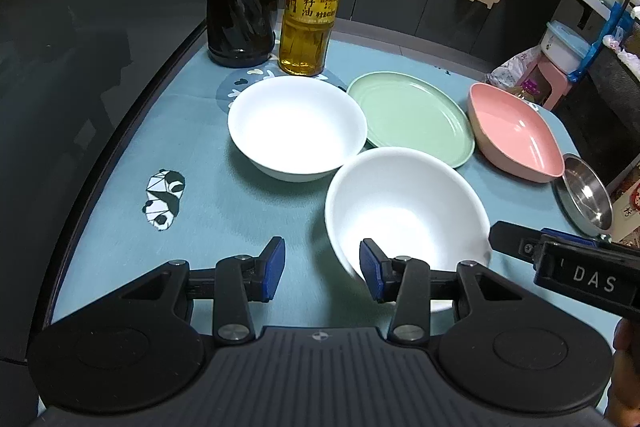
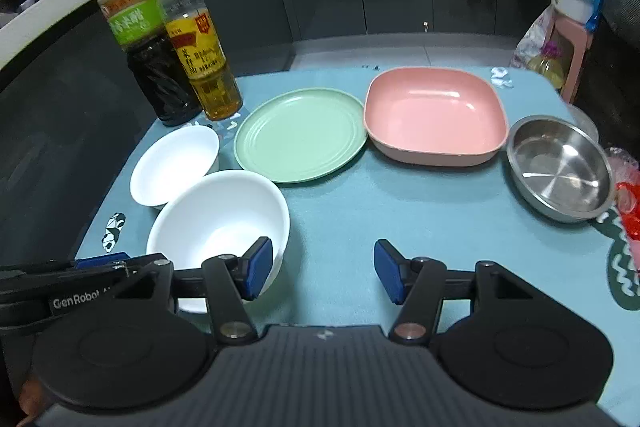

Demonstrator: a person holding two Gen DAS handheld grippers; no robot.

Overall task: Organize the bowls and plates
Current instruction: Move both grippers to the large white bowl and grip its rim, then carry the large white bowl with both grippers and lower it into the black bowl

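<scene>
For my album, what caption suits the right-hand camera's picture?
Open fingers over a blue mat, facing white bowls, green plate, pink dish, steel bowl.

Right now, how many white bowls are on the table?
2: the near white bowl sits by the left gripper; the far white bowl stands in front of the bottles. None seems hidden.

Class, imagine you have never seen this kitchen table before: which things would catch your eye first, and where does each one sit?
Two round white bowls, the near white bowl and the far white bowl, sit left on the blue tablecloth, before a dark vinegar bottle and a golden oil bottle. Rightward run a round pale green plate, a square pink dish and a round steel bowl.
</scene>
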